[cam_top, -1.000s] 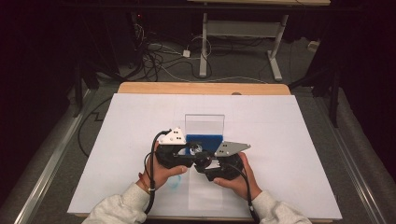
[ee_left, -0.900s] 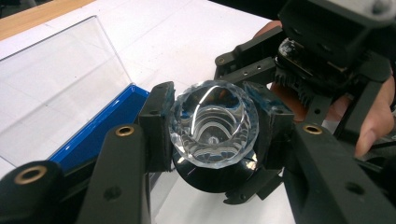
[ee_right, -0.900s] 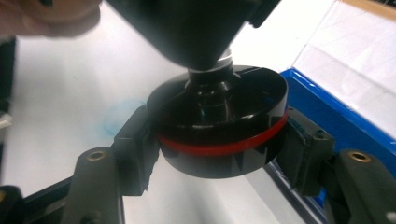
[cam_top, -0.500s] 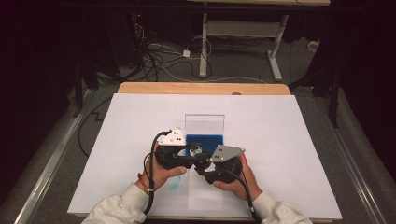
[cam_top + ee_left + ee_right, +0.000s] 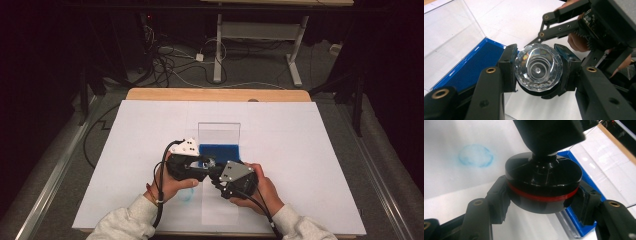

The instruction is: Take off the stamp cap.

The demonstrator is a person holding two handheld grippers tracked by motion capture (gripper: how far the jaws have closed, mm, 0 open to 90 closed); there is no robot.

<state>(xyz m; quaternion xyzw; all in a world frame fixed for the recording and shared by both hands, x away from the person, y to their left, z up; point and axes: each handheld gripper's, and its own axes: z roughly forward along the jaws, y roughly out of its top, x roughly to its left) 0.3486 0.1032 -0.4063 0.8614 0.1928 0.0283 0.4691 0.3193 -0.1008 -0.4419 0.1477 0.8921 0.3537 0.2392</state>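
Black tongs (image 5: 537, 72) with brass screws, trailing black cables; pale grey sleeves (image 5: 125, 222).

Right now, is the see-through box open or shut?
Open: the clear lid stands upright behind the blue tray, whose blue inside shows bare.

blue tray (image 5: 584, 220) partly hidden behind black disc (image 5: 544, 192); lower edge cropped

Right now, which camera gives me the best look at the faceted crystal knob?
The left gripper view: the crystal knob sits face-on between the left gripper jaws. The right gripper view shows its black base with a red ring, clamped by the right gripper. In the high view the hands hide it.
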